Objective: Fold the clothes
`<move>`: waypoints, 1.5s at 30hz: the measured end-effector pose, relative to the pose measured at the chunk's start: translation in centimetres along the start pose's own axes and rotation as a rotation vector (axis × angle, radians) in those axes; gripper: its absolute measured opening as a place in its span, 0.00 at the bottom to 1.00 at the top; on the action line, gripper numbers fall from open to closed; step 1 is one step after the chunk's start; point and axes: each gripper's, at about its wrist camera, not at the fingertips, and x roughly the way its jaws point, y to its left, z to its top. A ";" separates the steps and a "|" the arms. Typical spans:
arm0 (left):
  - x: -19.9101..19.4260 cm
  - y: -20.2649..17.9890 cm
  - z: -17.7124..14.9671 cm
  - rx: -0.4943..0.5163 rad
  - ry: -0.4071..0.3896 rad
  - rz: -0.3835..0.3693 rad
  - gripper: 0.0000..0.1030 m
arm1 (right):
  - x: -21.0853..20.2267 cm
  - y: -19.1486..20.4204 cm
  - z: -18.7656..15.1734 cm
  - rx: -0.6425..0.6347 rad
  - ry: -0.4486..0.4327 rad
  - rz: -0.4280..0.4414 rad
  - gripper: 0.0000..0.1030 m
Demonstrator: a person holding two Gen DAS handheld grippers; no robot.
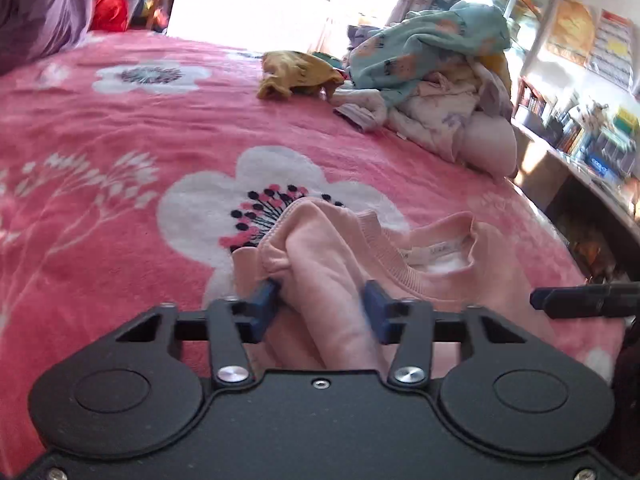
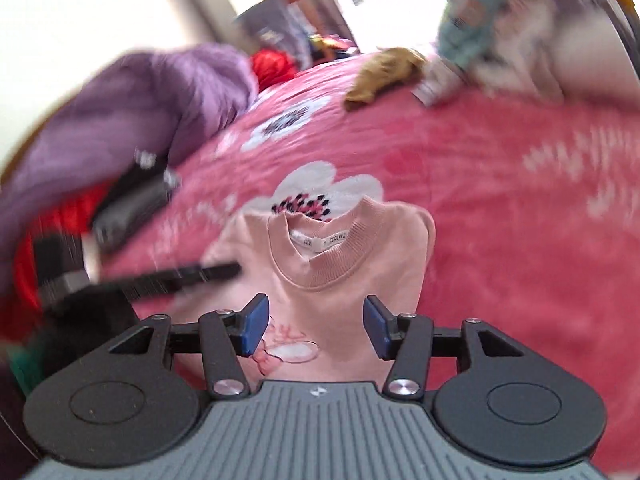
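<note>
A pale pink sweatshirt (image 1: 440, 276) lies face up on the pink floral blanket (image 1: 120, 160), its ribbed collar and label (image 2: 320, 244) showing. My left gripper (image 1: 320, 304) is open, and a bunched sleeve (image 1: 320, 256) of the sweatshirt runs between its blue pads (image 1: 264, 304), the cuff puckered against the left pad. My right gripper (image 2: 316, 324) is open just above the chest print (image 2: 292, 348), holding nothing. The right gripper's dark tip (image 1: 560, 300) enters the left wrist view at the right edge. The left gripper (image 2: 216, 272) appears blurred in the right wrist view.
A heap of unfolded clothes (image 1: 432, 72) topped by a teal garment sits at the bed's far right, with a yellow garment (image 1: 296, 74) beside it. A purple blanket (image 1: 40, 8) is at the far left. Bookshelves (image 1: 580, 132) stand past the bed's right edge.
</note>
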 end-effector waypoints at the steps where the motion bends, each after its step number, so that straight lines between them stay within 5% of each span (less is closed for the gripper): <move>1: -0.2 -0.2 0.1 0.028 -0.021 -0.010 0.26 | 0.0 -0.8 -0.2 0.066 -0.010 0.025 0.51; 3: -1.3 -2.0 0.3 0.178 -0.080 -0.070 0.14 | -0.5 -2.1 -0.8 0.182 -0.039 0.089 0.52; 7: -3.9 -5.7 -1.4 0.448 -0.140 -0.215 0.14 | -1.4 -3.9 -1.9 0.316 -0.071 0.179 0.53; 9: -4.4 -6.6 -2.5 0.526 -0.141 -0.225 0.13 | -1.5 -4.4 -2.3 0.344 -0.078 0.205 0.53; 13: -4.9 -6.8 -3.6 0.572 -0.141 -0.224 0.13 | -2.1 -4.6 -2.6 0.428 -0.130 0.335 0.59; 15: -5.2 -6.6 -3.9 0.594 -0.161 -0.234 0.13 | -2.3 -4.1 -2.4 0.457 -0.155 0.374 0.80; 23: -7.0 -8.2 -6.0 0.862 -0.162 -0.354 0.13 | 0.6 -2.2 -0.1 0.521 -0.028 0.332 0.80; 25: -7.2 -8.6 -6.5 0.893 -0.148 -0.375 0.13 | 1.3 -1.6 0.1 0.497 0.034 0.275 0.56; 26: -7.2 -8.7 -6.5 0.892 -0.135 -0.386 0.13 | 1.6 -1.1 0.0 0.454 0.067 0.247 0.22; 28: -7.3 -8.8 -6.7 0.888 -0.108 -0.408 0.14 | 1.9 -0.3 -0.3 0.395 0.105 0.208 0.16; 30: -7.6 -7.7 -5.8 0.793 -0.075 -0.454 0.22 | 1.6 0.0 -1.0 0.387 0.101 0.196 0.13; 33: -8.5 -4.0 -3.4 0.528 -0.087 -0.493 0.54 | 0.7 -0.2 -2.2 0.412 0.078 0.198 0.13; 37: -5.9 2.0 -1.0 0.117 -0.037 -0.240 0.53 | -0.5 -0.4 -3.7 0.427 0.021 0.214 0.13; 41: -1.9 6.5 -1.6 -0.280 0.061 -0.202 0.53 | -1.0 -0.3 -4.3 0.430 -0.012 0.215 0.13; 42: -1.2 6.8 -1.8 -0.332 0.065 -0.214 0.52 | -1.1 -0.3 -4.4 0.428 -0.015 0.216 0.13; 45: -0.5 5.9 -1.5 -0.299 0.063 -0.185 0.20 | -1.1 -0.1 -4.4 0.422 -0.024 0.220 0.13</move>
